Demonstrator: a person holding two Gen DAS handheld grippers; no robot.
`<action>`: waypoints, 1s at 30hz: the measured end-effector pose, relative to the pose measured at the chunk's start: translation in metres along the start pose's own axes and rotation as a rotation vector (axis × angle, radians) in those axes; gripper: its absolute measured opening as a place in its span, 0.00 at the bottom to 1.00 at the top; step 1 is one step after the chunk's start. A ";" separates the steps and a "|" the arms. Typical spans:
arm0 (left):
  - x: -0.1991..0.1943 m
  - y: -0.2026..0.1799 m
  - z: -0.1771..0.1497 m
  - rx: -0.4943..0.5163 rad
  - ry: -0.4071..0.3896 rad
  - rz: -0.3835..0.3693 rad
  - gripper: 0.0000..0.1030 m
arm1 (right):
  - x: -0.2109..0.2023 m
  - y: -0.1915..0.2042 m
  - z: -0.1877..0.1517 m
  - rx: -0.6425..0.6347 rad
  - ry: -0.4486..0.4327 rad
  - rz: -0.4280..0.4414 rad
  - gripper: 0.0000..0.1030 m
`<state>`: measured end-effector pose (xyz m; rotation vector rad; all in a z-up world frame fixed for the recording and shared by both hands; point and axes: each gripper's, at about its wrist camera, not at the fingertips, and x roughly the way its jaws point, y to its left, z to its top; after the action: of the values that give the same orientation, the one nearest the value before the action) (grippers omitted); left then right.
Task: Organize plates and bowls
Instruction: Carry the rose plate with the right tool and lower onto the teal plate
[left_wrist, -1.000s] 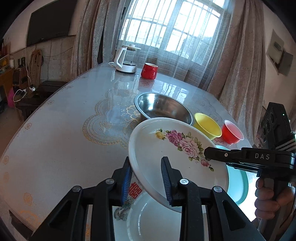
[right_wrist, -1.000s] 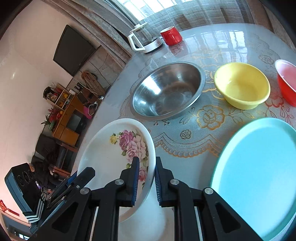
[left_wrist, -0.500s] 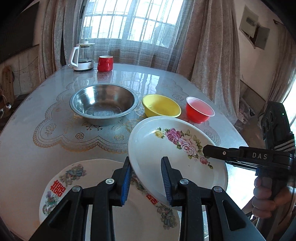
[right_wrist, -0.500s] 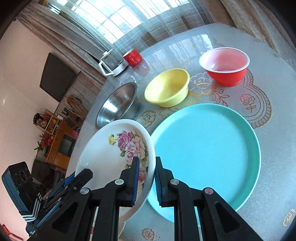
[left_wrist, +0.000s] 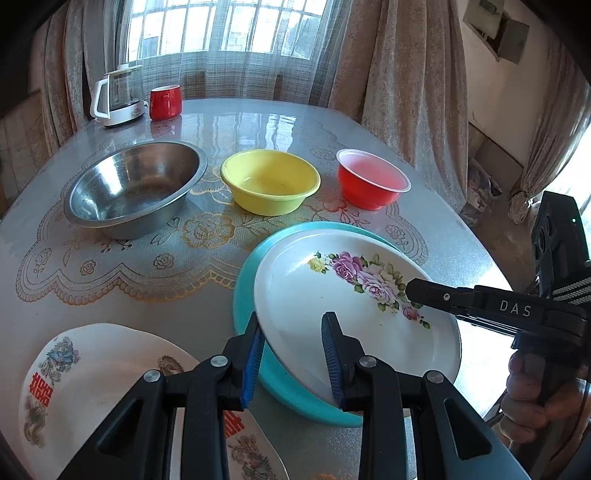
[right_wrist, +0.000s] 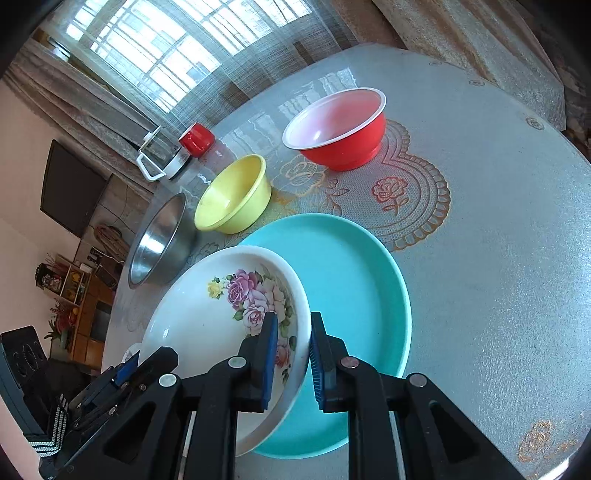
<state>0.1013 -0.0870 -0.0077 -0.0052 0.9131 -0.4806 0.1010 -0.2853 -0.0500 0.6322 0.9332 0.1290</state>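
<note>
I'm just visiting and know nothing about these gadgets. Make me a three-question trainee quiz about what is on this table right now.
1. True or false: both grippers clamp the flowered plate.
2. Which dish lies directly under that plate? A) steel bowl B) turquoise plate C) yellow bowl
3. Fill in: the bowl at the right end of the row of bowls is ____.

Key: 1 true: left gripper and right gripper each grip its rim. 2 B. 3 red.
</note>
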 end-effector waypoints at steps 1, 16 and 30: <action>0.003 -0.001 0.000 0.000 0.007 -0.001 0.30 | -0.001 -0.003 -0.001 0.005 -0.001 -0.005 0.17; 0.035 -0.008 -0.002 0.022 0.086 0.047 0.30 | 0.009 -0.012 -0.003 -0.023 0.001 -0.089 0.17; 0.034 -0.011 -0.004 0.037 0.094 0.104 0.31 | 0.010 0.007 -0.010 -0.174 -0.022 -0.197 0.31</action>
<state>0.1115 -0.1099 -0.0340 0.0988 0.9911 -0.4034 0.1001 -0.2714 -0.0569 0.3781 0.9469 0.0265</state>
